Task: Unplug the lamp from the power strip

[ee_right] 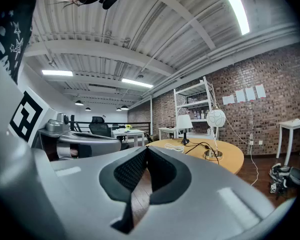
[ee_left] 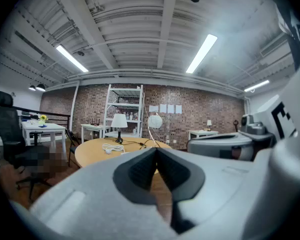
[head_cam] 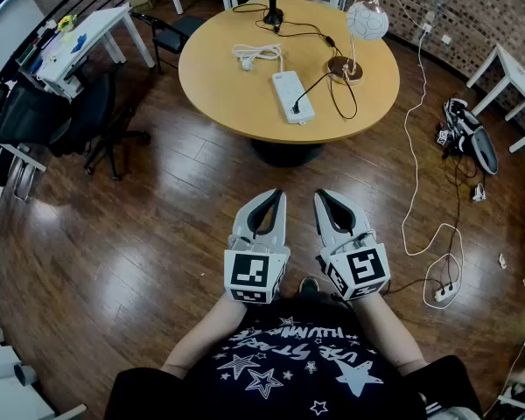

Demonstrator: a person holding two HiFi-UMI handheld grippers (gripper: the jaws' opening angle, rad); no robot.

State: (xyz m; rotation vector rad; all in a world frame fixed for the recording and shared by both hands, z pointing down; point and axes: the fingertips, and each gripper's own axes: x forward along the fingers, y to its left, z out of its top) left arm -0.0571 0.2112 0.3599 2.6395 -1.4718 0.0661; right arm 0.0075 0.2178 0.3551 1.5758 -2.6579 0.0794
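Ceiling (ee_left: 140,29) in gripper views only, lamp (head_cam: 366,21) everywhere

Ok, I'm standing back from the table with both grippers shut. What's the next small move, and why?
Probably step toward the round table and carry the right gripper toward the black plug in the white power strip. Both it and the left gripper are shut, empty and well short of the table's edge, so the plug looks out of reach from here.
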